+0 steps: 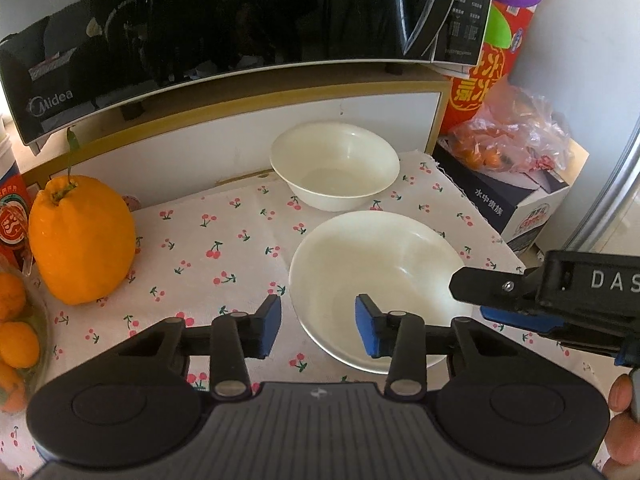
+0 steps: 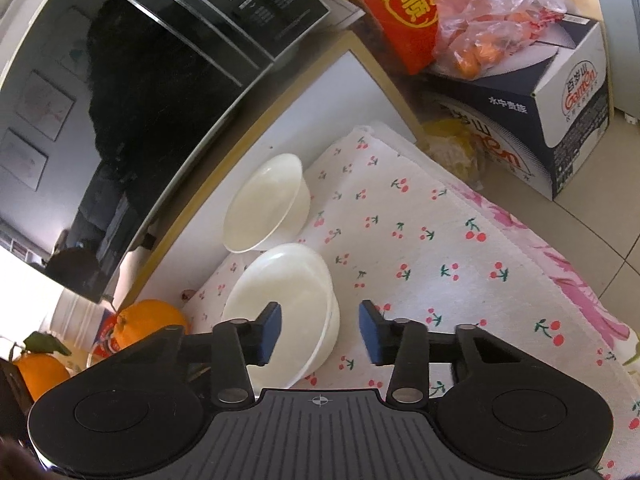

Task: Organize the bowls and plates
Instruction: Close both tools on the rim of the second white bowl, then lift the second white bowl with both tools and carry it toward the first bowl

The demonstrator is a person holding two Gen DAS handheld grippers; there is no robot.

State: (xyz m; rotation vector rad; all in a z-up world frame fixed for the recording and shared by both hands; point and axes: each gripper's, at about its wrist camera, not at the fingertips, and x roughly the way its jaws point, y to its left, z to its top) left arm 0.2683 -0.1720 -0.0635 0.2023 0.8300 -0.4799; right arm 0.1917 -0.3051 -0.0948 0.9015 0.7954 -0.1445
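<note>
On cherry-print cloth [image 1: 224,248]: two smooth round bowls [image 1: 376,280].

Near bowl [image 1: 380,276] before far bowl [image 1: 334,164] on cloth [image 1: 224,240] (citrus [image 1: 82,240] left)

left wrist view: looks steeply down along its own fingers, close over the near bowl [image 1: 380,280], whose left rim lies between the fingertips, far bowl [image 1: 335,166] ahead | right wrist view: same steep tilt, close, near bowl [image 2: 288,300] ahead-left | shared: both bowls, far bowl [image 2: 266,202], cherry-print cloth [image 1: 224,248], microwave [image 1: 240,20]
</note>
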